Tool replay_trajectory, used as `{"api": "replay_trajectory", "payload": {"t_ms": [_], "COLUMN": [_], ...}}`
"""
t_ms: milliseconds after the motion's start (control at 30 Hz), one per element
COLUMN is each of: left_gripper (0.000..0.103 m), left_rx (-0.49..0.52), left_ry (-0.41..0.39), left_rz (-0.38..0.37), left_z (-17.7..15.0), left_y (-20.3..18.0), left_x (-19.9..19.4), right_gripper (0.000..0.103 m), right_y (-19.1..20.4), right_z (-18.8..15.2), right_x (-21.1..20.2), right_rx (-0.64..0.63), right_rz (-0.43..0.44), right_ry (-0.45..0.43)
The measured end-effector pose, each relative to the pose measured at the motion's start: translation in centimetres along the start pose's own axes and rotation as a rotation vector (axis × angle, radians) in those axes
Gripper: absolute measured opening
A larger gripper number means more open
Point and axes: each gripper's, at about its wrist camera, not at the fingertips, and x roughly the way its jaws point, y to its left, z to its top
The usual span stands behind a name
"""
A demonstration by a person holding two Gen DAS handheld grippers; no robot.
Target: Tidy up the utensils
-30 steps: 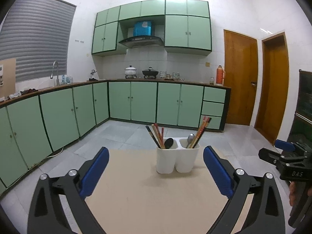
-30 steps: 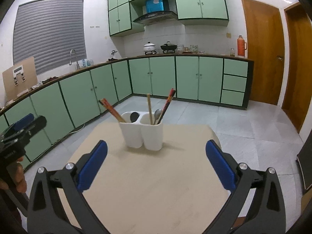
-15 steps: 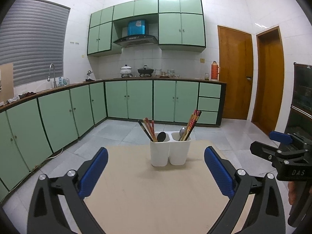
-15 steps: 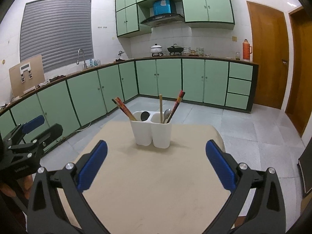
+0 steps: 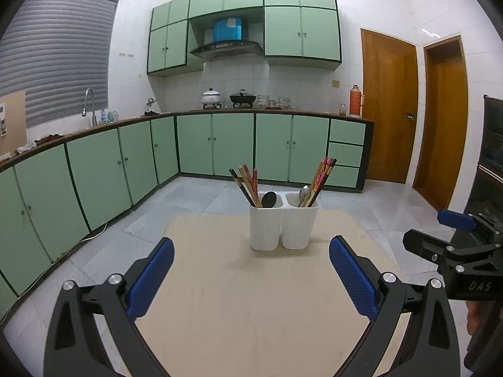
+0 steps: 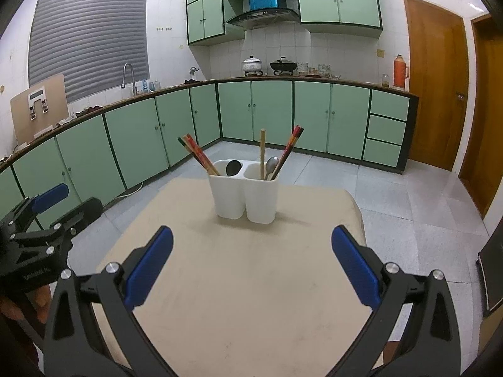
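Note:
A white two-compartment utensil holder (image 5: pixel 283 227) (image 6: pixel 243 196) stands at the far middle of the beige table (image 5: pixel 251 308) (image 6: pixel 239 289). Its left cup holds chopsticks (image 5: pixel 246 183) (image 6: pixel 198 155) and a black spoon (image 5: pixel 268 199) (image 6: pixel 233 167). Its right cup holds chopsticks (image 5: pixel 322 177) (image 6: pixel 287 150) and a metal spoon (image 5: pixel 304 192) (image 6: pixel 272 165). My left gripper (image 5: pixel 251 276) is open and empty, held back from the holder. My right gripper (image 6: pixel 251 267) is open and empty, also short of the holder.
The table's far edge lies just behind the holder, with tiled floor beyond. Green kitchen cabinets (image 5: pixel 217 147) run along the back and left walls. Wooden doors (image 5: pixel 389 110) stand at the right. Each gripper shows at the side of the other's view (image 5: pixel 456 251) (image 6: pixel 41 235).
Both grippers have drawn back and risen a little from the holder, which looks slightly farther off. Both stay open and empty. The utensils have not moved.

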Motion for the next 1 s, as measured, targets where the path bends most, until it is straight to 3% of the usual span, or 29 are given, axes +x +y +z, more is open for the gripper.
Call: {"api": "replay_trajectory", "payload": {"t_ms": [1000], "left_gripper": [0.097], "left_rx": [-0.004], "left_ry": [0.007], "left_rz": [0.002], "left_z": [-0.32], "left_y": [-0.16], "left_x": [0.95], "right_gripper": [0.098], "right_y": [-0.23], "right_z": [0.1], "right_x": [1.13], "right_rx": [0.006], "right_rz": [0.0], "right_ry": [-0.003]}}
